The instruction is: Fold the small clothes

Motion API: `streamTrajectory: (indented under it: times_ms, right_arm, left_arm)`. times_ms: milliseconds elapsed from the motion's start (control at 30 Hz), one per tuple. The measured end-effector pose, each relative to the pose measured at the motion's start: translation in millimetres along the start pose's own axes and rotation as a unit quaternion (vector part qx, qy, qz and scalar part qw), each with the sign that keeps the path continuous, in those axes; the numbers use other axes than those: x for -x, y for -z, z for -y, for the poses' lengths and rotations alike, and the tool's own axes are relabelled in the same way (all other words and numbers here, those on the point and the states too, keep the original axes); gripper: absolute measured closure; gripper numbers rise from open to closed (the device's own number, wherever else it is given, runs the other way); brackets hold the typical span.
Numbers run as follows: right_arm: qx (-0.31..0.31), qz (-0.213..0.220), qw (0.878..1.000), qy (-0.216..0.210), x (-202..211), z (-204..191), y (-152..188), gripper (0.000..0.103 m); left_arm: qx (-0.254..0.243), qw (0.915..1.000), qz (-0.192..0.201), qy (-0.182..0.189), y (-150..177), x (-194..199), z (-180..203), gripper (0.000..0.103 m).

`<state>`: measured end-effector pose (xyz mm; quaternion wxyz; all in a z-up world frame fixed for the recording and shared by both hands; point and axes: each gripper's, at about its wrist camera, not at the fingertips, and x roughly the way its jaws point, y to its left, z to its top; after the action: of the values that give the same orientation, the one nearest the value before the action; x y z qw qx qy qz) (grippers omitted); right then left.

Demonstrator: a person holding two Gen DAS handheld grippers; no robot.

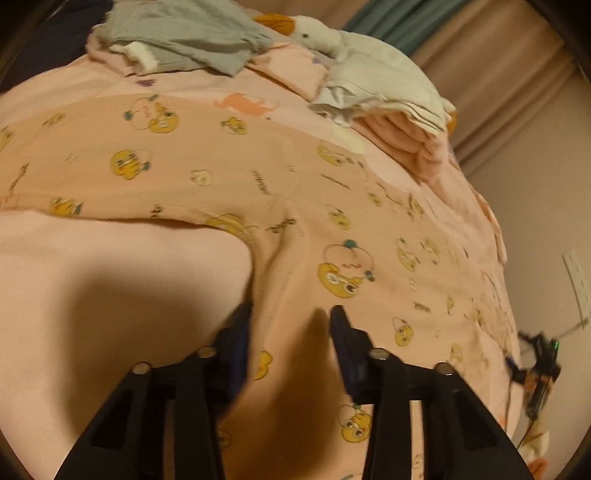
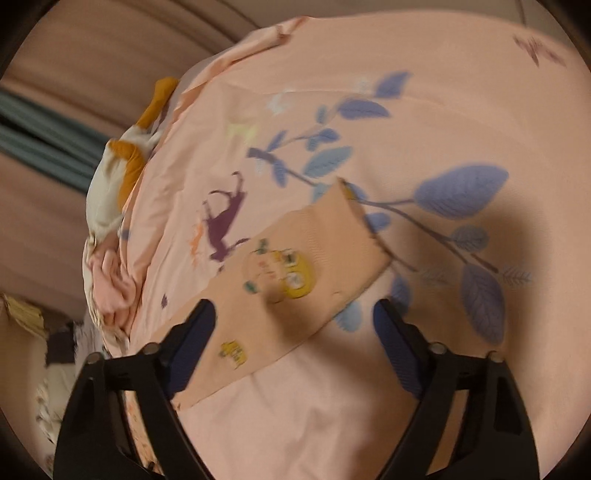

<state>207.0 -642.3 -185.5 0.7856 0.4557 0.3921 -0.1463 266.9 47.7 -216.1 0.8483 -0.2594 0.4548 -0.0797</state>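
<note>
I am holding the left gripper low over the pants, its jaws standing apart with a fold of the cloth lying between them; I cannot tell if they are touching it. The pants are lying spread on the pink sheet. My right gripper is hovering with jaws wide, and one pant leg end is lying between them. Farther away, folded clothes and a grey garment are resting beside a goose toy.

The printed garment lies on the bedspread (folded stack behind it, right).
</note>
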Motion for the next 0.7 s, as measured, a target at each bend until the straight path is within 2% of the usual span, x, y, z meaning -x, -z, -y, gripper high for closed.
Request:
streamTrajectory:
  times_ms: [67,100,133,167,200,267,333,433,467,500,600,700]
  right_arm:
    - [-0.036,0.019,0.999,-0.018,-0.2,16.4,-1.1,0.042]
    - [-0.043,0.026,0.998,-0.026,0.2,20.7,-1.8,0.056]
    - [-0.053,0.036,0.998,-0.027,1.0,26.6,-2.7,0.079]
    - [-0.064,0.04,0.997,-0.004,-0.2,32.4,-3.2,0.093]
    - [-0.07,0.041,0.997,0.002,-2.0,36.7,-3.8,0.097]
    - [-0.075,0.049,0.996,-0.014,-1.2,38.0,-3.6,0.097]
    - [-0.065,0.056,0.996,-0.005,1.5,31.5,-3.7,0.096]
    - [0.0,0.068,0.996,0.051,8.5,-3.0,-2.1,0.096]
    - [0.03,0.072,0.996,0.05,13.9,-26.8,-1.5,0.096]
    - [0.042,0.075,0.995,0.042,17.2,-33.6,-1.5,0.096]
    - [0.108,0.081,0.991,0.011,27.2,-108.6,7.8,0.096]
    - [0.192,0.074,0.978,-0.022,25.0,-200.6,43.3,0.096]
  left_arm:
    - [0.012,0.9999,0.005,0.001,-0.1,-0.3,-7.5,0.076]
    - [0.015,0.9999,0.007,0.0,0.1,-0.9,-11.7,0.082]
    - [0.018,0.9998,0.007,-0.002,0.0,-2.0,-15.8,0.088]
    - [0.021,0.9998,0.007,-0.003,-0.3,-2.1,-18.4,0.089]
    - [0.028,0.9996,0.007,0.003,-0.5,-2.1,-21.2,0.09]
    - [0.048,0.9988,0.005,0.006,-1.8,-0.7,-29.1,0.094]
    - [0.055,0.9984,0.005,0.007,-2.5,-0.8,-29.3,0.095]
    - [0.023,0.9996,0.008,-0.015,-1.1,-0.6,-20.2,0.096]
    - [0.012,0.9997,0.007,-0.021,-0.7,-0.7,-17.6,0.096]
    - [0.001,0.9997,0.006,-0.025,-0.8,-1.4,-15.2,0.096]
    - [0.02,0.9998,0.003,-0.004,-2.3,-2.4,-25.0,0.096]
    - [0.04,0.9989,-0.005,0.025,-4.7,-3.6,-34.5,0.096]
